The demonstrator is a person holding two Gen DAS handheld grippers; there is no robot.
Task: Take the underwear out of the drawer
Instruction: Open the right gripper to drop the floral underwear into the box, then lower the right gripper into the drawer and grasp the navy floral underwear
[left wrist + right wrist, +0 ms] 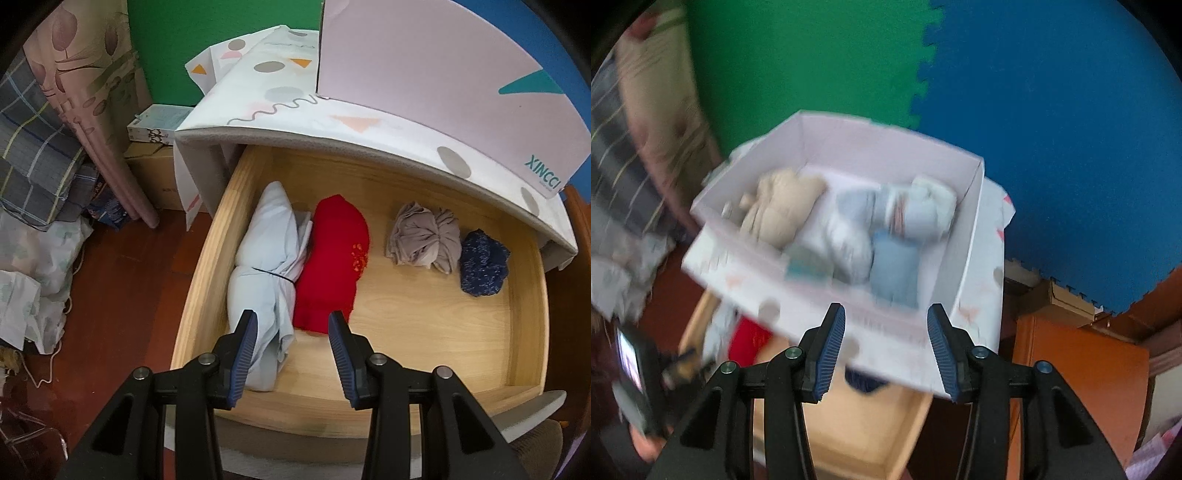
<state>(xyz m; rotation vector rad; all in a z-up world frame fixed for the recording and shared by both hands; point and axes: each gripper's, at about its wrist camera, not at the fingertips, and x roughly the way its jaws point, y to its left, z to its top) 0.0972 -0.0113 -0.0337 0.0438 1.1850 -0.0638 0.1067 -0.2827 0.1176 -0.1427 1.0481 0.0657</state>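
Observation:
The wooden drawer (207,258) stands pulled out. Inside lie a light blue tied bundle (262,258), a red garment (336,258), a beige knotted bundle (424,236) and a dark blue speckled bundle (482,264). My left gripper (291,315) hovers open over the drawer's front, above the near ends of the light blue bundle and the red garment, with nothing pressed between its pads. In the blurred right wrist view, my right gripper (885,308) is open and empty in front of a pale pink box (886,155) that holds several rolled garments. The drawer (871,435) shows below it.
The pink box (424,74) sits on the cabinet's patterned cover (295,103), which overhangs the drawer's back. Left of the drawer are a curtain (92,92), plaid fabric (33,147) and cardboard boxes (155,125). An orange cabinet (1078,387) stands to the right.

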